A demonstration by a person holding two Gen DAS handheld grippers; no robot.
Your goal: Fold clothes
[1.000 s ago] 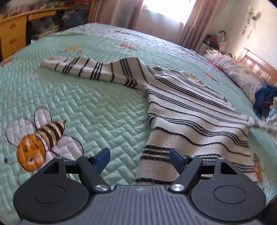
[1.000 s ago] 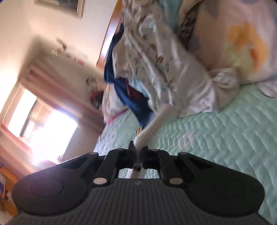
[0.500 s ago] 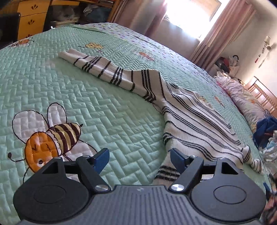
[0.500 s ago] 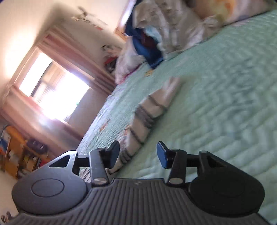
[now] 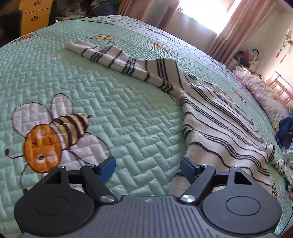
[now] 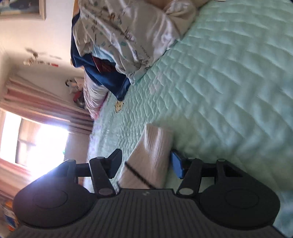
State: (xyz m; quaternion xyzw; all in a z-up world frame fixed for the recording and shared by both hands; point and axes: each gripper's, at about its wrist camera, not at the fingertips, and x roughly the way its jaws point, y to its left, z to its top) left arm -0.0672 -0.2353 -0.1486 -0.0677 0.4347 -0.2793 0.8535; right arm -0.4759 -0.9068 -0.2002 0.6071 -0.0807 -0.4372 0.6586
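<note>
Sweater (image 5: 216, 117) runs from 5 toward 11 o'clock on the bed (image 5: 113, 113); its sleeve end (image 6: 152, 155) lies between the right gripper (image 6: 145, 162), whose jaws have just been opening; the left gripper (image 5: 148, 164) gapes wide, empty.

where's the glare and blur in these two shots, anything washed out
Left wrist view: window blown out white, striped sweater and quilt sharp, fisheye bending the bed. Right wrist view: window washed out, motion blur on the quilt and sleeve end.

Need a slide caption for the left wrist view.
Open left gripper hovers over the bee-print quilt beside the striped sweater.
</note>
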